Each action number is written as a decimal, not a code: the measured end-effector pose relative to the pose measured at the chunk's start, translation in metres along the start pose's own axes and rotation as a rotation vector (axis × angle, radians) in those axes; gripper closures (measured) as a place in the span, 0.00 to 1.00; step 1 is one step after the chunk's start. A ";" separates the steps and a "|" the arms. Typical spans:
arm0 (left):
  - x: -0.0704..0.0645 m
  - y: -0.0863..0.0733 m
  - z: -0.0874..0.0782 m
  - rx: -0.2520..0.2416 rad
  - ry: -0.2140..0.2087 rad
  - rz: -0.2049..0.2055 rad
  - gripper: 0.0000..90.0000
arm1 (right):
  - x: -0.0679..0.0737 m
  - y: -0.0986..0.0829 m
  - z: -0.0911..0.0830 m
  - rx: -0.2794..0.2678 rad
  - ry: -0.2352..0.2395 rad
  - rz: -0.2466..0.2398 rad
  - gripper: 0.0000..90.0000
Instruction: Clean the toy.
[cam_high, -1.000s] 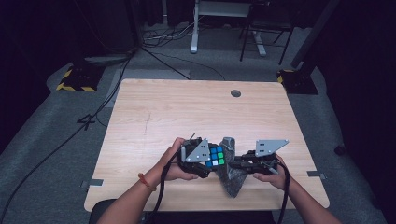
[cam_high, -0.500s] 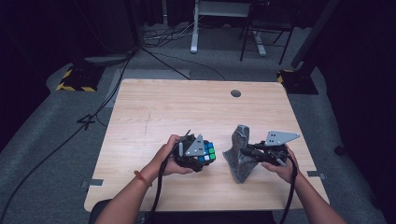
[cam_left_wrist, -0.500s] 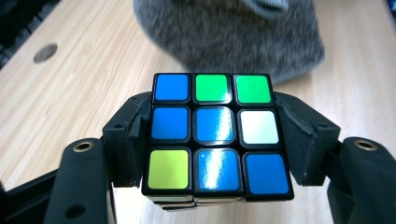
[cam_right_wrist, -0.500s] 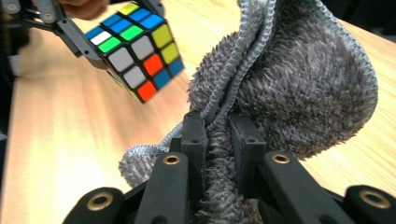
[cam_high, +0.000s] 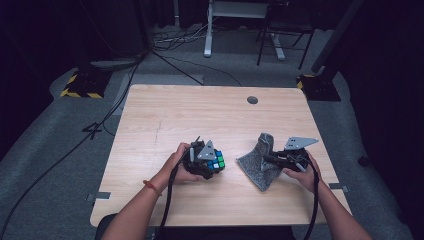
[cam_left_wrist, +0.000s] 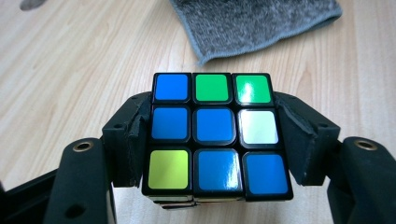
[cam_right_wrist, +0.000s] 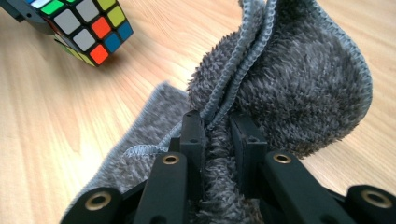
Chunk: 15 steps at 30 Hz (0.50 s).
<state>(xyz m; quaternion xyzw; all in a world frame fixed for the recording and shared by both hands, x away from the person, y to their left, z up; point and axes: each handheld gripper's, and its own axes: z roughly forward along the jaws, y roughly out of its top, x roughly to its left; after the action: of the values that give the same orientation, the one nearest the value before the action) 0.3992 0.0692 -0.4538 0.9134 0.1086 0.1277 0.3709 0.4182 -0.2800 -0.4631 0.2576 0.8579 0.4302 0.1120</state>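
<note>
High view shows a person at a wooden table (cam_high: 165, 120) with a gripper in each hand: the left gripper (cam_high: 209, 161) holds a puzzle cube (cam_high: 216, 160) near the front middle of the table, and the right gripper (cam_high: 281, 160) holds a grey cloth (cam_high: 257, 161) a little way off to the right, the two things apart from each other. Left gripper view makes the hold plain: the two black jaws press on opposite sides of the cube (cam_left_wrist: 215, 133), whose facing side is mostly blue with green, white and yellow squares, and the edge of the cloth (cam_left_wrist: 261, 21) lies on the wood beyond it. Right gripper view shows the jaws pinched tight on a bunched fold of the cloth (cam_right_wrist: 285, 93), part of it raised and curling upward while a lower flap trails on the table, and the cube (cam_right_wrist: 86, 28) sits off to the upper left. The work in hand looks like wiping the cube with the cloth. As I judge it, both pickups are done and each thing is firmly held, but cloth and cube are not touching now, so the wiping contact itself is what remains, along with setting both things down afterwards. Whether any face is already clean I cannot tell.
</note>
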 end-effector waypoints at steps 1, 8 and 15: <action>0.000 0.000 0.002 0.003 -0.004 0.001 0.38 | -0.001 -0.001 0.001 0.010 0.000 0.001 0.86; -0.002 -0.002 0.012 0.009 -0.028 -0.012 0.37 | -0.005 -0.011 0.012 0.065 -0.008 -0.004 0.84; 0.003 -0.005 0.016 -0.010 -0.050 -0.054 0.37 | -0.004 -0.013 0.017 0.090 -0.010 0.001 0.80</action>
<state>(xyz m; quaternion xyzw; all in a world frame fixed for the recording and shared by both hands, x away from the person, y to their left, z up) 0.4063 0.0635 -0.4678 0.9111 0.1232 0.0953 0.3816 0.4242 -0.2769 -0.4839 0.2649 0.8757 0.3899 0.1043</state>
